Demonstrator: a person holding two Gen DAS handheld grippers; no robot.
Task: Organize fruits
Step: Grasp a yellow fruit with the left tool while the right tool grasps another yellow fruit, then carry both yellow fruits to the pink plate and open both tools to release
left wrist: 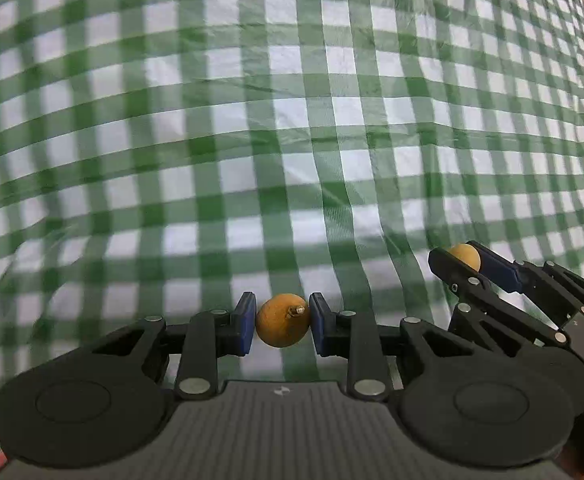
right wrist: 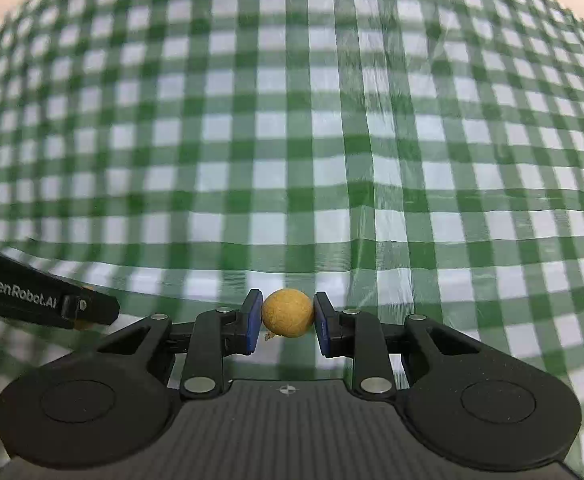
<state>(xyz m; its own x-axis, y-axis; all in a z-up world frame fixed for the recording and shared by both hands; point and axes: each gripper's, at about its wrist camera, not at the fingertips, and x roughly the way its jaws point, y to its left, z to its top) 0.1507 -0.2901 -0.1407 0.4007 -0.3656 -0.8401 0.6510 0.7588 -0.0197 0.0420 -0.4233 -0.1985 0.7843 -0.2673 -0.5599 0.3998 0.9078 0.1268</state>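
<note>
Two round fruits, left tool (left wrist: 283, 325) clamped on stemmed fruit (left wrist: 282, 326), stem twd camera, right tool (right wrist: 287, 317) clamped on plain fruit (right wrist: 287, 312)

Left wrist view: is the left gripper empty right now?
No. The left gripper is closed on a small round yellow-brown fruit, its blue pads pressing on both sides, above the green checked cloth.

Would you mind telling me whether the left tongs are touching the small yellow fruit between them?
Touching. The left wrist view shows both blue pads of the left tongs pressed against the yellow fruit, with no gap on either side.
</note>
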